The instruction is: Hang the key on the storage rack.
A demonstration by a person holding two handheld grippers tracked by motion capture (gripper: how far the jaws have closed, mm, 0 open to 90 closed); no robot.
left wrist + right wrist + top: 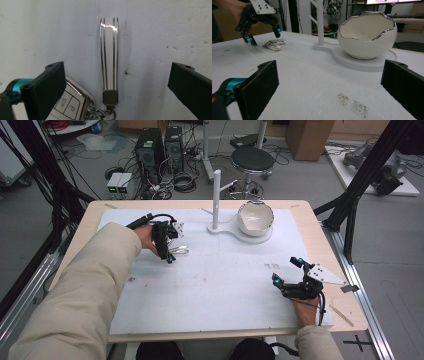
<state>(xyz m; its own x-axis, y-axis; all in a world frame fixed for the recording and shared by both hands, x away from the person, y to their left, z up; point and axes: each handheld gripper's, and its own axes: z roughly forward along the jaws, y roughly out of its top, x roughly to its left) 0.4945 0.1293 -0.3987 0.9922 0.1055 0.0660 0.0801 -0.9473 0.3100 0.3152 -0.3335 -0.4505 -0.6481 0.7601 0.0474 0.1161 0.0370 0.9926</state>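
Both grippers wide open, empty: left gripper [113, 82] over car key [68, 103] strap [109, 57]; right gripper [289, 271] resting on table [210, 285].

Lab corner seen from above

Standing on a grey floor [310, 180]: a wooden worktop [310, 235] lying under a white mat [220, 285], a black round stool [253, 159] waiting behind it, two dark computer towers [160, 147] sitting among tangled cables [175, 182], a cardboard box [310, 137] resting at the back, black frame struts [370, 165] slanting down on the right.
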